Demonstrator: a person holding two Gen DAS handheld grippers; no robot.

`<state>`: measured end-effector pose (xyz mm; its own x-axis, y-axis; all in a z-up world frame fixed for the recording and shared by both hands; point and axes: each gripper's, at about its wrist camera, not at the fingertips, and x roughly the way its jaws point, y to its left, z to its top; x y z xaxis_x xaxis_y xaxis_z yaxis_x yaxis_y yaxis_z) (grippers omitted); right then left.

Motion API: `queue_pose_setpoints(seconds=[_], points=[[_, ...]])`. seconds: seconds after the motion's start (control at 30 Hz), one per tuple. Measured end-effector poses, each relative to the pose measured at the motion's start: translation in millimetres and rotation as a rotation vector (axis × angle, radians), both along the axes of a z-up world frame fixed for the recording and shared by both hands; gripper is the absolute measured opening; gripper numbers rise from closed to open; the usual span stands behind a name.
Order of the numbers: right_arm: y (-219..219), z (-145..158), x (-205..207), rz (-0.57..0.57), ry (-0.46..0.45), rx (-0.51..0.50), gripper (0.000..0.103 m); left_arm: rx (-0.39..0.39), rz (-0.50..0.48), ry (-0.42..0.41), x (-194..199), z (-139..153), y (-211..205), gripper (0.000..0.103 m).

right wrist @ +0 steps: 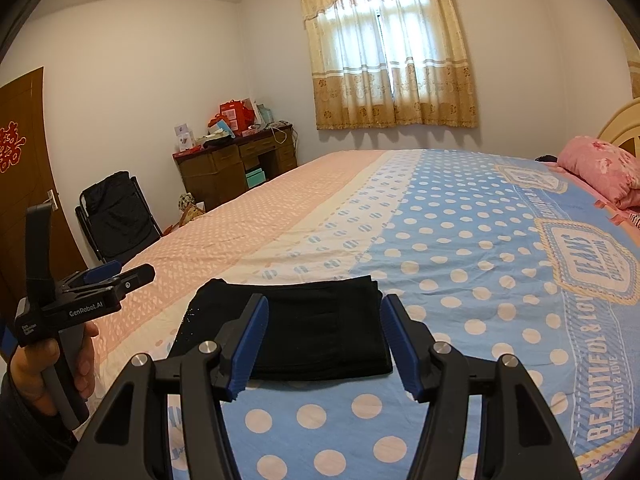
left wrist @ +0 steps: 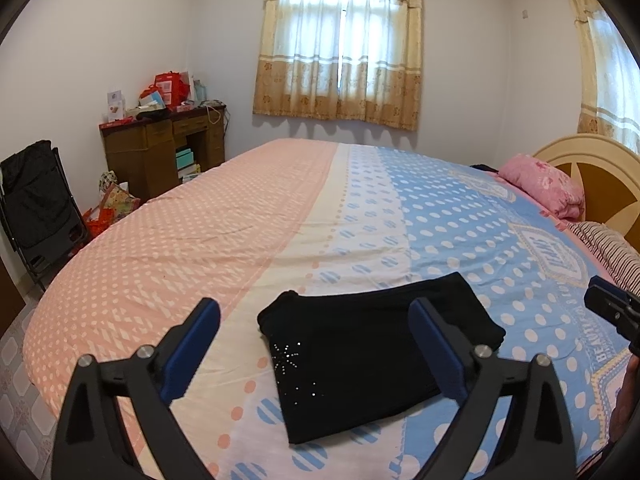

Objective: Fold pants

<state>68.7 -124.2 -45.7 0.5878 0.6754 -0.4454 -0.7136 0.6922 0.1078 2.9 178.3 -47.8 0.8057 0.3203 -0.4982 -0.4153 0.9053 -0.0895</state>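
Note:
Black pants (left wrist: 360, 352) lie folded into a compact rectangle on the bed, with a small rhinestone pattern near one corner. They also show in the right wrist view (right wrist: 312, 328). My left gripper (left wrist: 316, 320) is open and empty, held above the near side of the pants. My right gripper (right wrist: 324, 316) is open and empty, just in front of the folded pants. The left gripper also shows at the left of the right wrist view (right wrist: 120, 276). The right gripper's tip shows at the right edge of the left wrist view (left wrist: 612, 308).
The bed sheet (left wrist: 224, 224) is pink on the left and blue with white dots on the right. A pink pillow (left wrist: 544, 184) lies by the headboard. A wooden desk (left wrist: 160, 152) and a black folding chair (left wrist: 36, 208) stand beyond the bed.

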Motion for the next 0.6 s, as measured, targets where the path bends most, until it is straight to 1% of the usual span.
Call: queue_pose_setpoints(seconds=[0.07,0.23,0.33,0.6], points=[[0,0,0,0.000,-0.001,0.001,0.061,0.000,0.002,0.004,0,0,0,0.100],[-5,3,0,-0.009,-0.006,0.010,0.061,0.002,0.018,0.004,0,1,0,0.100],[-6,6,-4,-0.012,-0.012,0.017,0.061,-0.020,0.007,-0.009,-1,4,0,0.100],[-2,10,-13,-0.008,-0.042,0.012,0.061,-0.010,0.000,-0.016,-3,9,-3,0.103]])
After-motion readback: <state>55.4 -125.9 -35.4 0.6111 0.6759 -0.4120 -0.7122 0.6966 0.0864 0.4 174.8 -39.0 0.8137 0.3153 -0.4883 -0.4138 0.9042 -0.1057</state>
